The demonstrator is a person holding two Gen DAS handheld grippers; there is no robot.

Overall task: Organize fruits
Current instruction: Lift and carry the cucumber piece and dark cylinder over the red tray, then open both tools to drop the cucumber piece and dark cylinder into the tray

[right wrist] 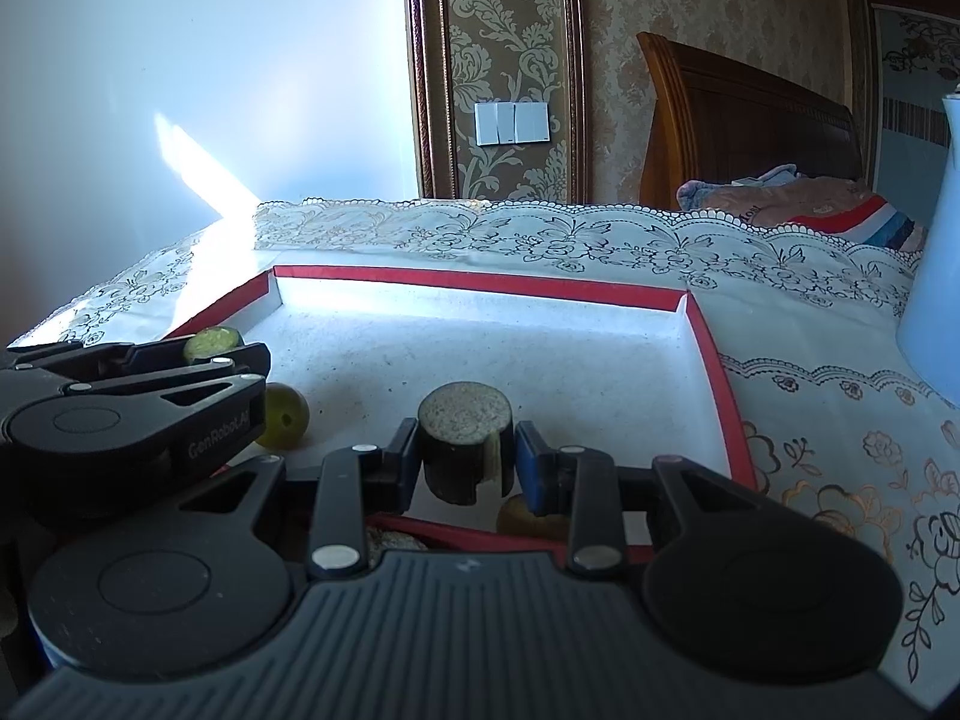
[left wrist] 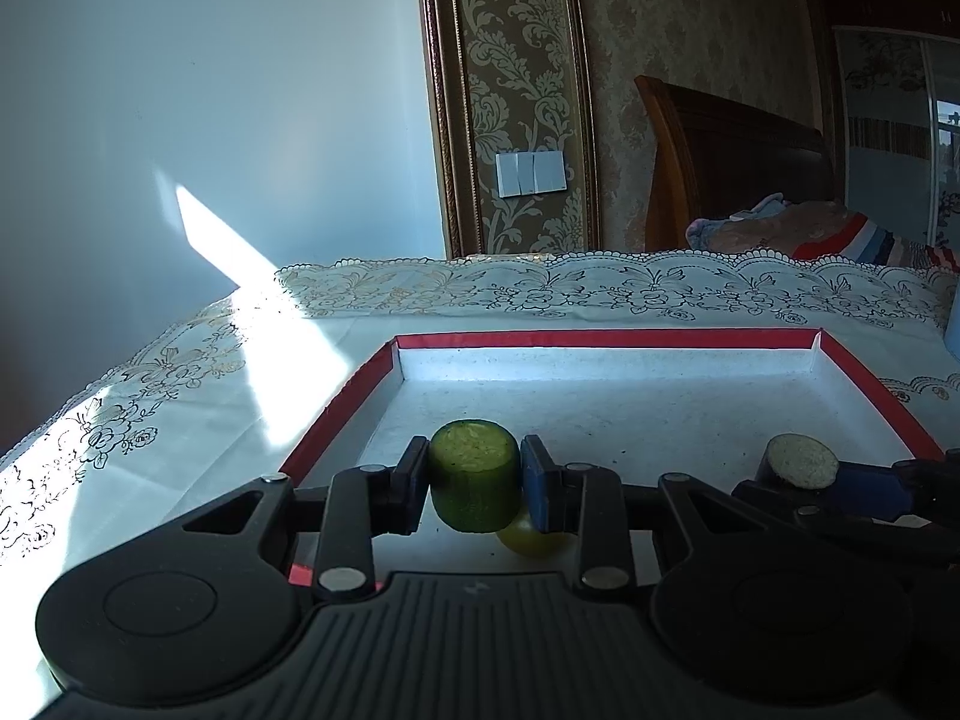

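Green fruit chunk (left wrist: 474,483): clamped in left tool (left wrist: 474,489), above red-rimmed tray (left wrist: 600,338). Brown chunk (right wrist: 467,450): pinched by right tool (right wrist: 465,459). Tray holds yellow-green fruit (right wrist: 282,423). Right view alone shows white vessel (right wrist: 936,276) on counter (right wrist: 840,420).

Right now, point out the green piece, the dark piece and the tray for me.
green piece (left wrist: 474,474): left wrist view, its front side, clamped between the pads.
dark piece (right wrist: 462,456): right wrist view, its side below the pale cut top.
tray (right wrist: 480,279): right wrist view, far red rim.
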